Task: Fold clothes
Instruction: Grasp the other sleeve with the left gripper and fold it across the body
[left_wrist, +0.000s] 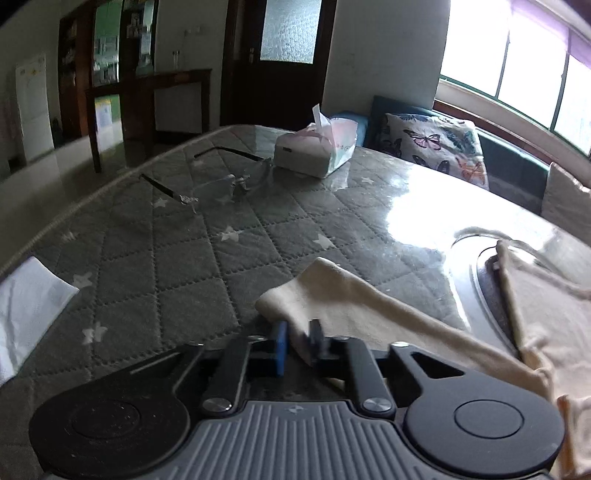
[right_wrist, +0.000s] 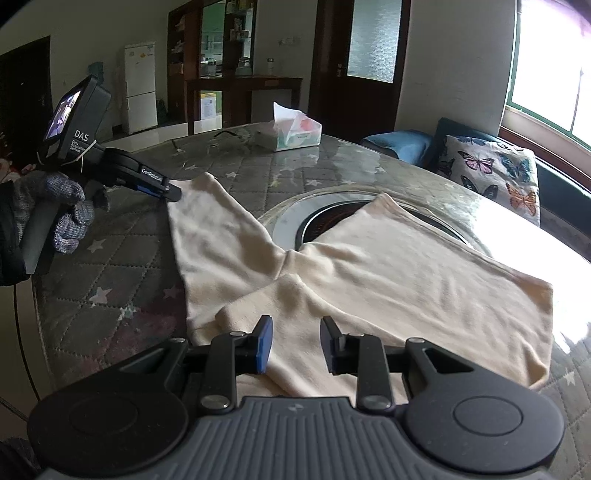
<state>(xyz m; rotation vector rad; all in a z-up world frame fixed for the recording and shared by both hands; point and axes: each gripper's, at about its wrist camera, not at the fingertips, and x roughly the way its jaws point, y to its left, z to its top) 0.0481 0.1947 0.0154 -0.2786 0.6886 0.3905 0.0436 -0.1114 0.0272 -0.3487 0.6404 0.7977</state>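
A cream long-sleeved garment (right_wrist: 388, 266) lies spread on the quilted grey table (right_wrist: 129, 266), partly over a round inset in the tabletop. My left gripper (left_wrist: 298, 341) is shut on the end of its left sleeve (left_wrist: 332, 291); it also shows in the right wrist view (right_wrist: 173, 192) at the sleeve's far tip, held by a gloved hand. My right gripper (right_wrist: 295, 341) is open, its fingers hovering just above the garment's near part, where the other sleeve lies folded across.
A pair of rimless glasses (left_wrist: 218, 184) and a tissue box (left_wrist: 314, 151) lie at the table's far side. A white paper (left_wrist: 29, 302) lies at the left edge. A butterfly cushion (right_wrist: 495, 173) sits on a bench beyond the table.
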